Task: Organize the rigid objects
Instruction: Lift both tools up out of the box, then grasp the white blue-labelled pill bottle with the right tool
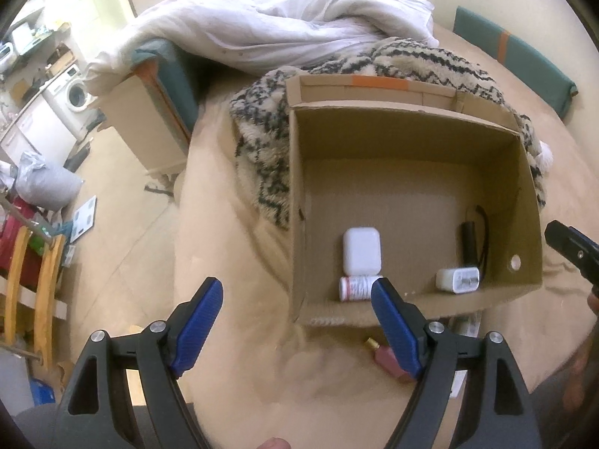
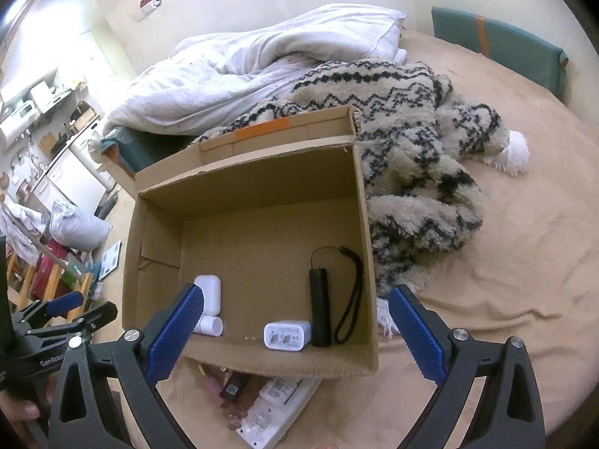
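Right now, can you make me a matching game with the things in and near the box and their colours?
Things:
1. torch
2. earbud case
3. perfume bottle
4. box

Colours:
A. pink
B. brown
C. black
D. white

Pairs: 1-C, 2-D, 3-A, 4-B

1. left black plastic two-finger gripper [image 1: 297, 321]: ribbed blue rubber pads [image 1: 196, 321], triangular cut-outs in the arms, round silver screw heads [image 1: 158, 325].
2. right black plastic two-finger gripper [image 2: 295, 335]: same ribbed blue pads [image 2: 174, 333], silver screws [image 2: 459, 334].
3. white lettering on the left frame, partly readable.
4. bare skin at the lower edges.
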`<action>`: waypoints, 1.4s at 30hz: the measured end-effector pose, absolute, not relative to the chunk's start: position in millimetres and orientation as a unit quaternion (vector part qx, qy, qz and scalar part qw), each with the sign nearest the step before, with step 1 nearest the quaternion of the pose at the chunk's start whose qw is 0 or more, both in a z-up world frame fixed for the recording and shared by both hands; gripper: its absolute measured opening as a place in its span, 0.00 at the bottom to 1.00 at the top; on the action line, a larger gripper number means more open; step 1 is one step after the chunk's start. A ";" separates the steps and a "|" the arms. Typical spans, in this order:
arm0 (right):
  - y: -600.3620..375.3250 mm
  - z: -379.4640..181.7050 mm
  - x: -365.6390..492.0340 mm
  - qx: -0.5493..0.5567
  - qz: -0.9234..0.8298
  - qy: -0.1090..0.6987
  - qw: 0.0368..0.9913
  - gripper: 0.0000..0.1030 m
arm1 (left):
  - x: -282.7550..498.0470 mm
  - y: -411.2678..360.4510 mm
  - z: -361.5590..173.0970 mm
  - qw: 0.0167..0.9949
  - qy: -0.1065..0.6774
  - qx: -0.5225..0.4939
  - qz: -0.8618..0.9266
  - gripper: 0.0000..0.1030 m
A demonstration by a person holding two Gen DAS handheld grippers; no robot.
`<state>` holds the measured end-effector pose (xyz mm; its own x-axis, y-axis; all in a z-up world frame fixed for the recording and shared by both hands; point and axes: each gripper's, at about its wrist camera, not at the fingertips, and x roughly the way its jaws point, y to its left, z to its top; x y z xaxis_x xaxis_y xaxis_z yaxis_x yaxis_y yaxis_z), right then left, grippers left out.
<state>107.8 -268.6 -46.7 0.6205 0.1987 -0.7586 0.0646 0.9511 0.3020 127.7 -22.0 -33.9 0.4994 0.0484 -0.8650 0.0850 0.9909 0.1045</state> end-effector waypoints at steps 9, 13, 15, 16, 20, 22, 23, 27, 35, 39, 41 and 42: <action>-266.4 -50.7 81.0 0.164 0.044 0.444 0.880 1.00 | 103.1 -6.4 -41.5 0.855 0.517 0.042 -0.001 0.78; -263.3 -54.2 69.0 0.166 0.045 0.452 0.875 1.00 | 97.7 0.5 -47.9 0.854 0.519 0.033 0.011 0.78; -262.2 -55.7 63.7 0.169 0.046 0.455 0.873 1.00 | 97.3 4.3 -50.1 0.854 0.520 0.031 0.018 0.78; -261.9 -56.5 61.7 0.171 0.047 0.456 0.872 1.00 | 97.3 7.2 -50.4 0.854 0.519 0.027 0.023 0.78; -262.7 -60.5 59.7 0.180 0.044 0.461 0.868 1.00 | 97.4 20.7 -51.7 0.855 0.518 -0.002 0.039 0.78; -262.8 -64.2 62.0 0.183 0.042 0.467 0.864 1.00 | 100.1 25.7 -55.2 0.849 0.526 -0.016 0.044 0.78; -262.3 -67.1 63.6 0.185 0.041 0.471 0.862 1.00 | 101.9 27.3 -56.6 0.846 0.530 -0.022 0.044 0.78; -259.6 -82.4 69.4 0.193 0.042 0.497 0.845 1.00 | 106.2 31.9 -61.4 0.838 0.542 -0.044 0.047 0.78; -265.7 -129.1 82.0 0.256 0.041 0.575 0.776 0.82 | 105.4 23.1 -65.5 0.829 0.557 -0.048 0.031 0.78; -255.6 -144.3 93.6 0.257 0.053 0.607 0.750 0.47 | 107.1 19.9 -64.4 0.828 0.557 -0.048 0.029 0.78; -246.7 -142.7 99.0 0.240 0.055 0.609 0.754 0.46 | 108.0 20.7 -62.5 0.829 0.556 -0.053 0.027 0.78; -242.0 -142.4 101.9 0.234 0.057 0.611 0.754 0.46 | 107.9 22.2 -61.1 0.830 0.554 -0.056 0.027 0.78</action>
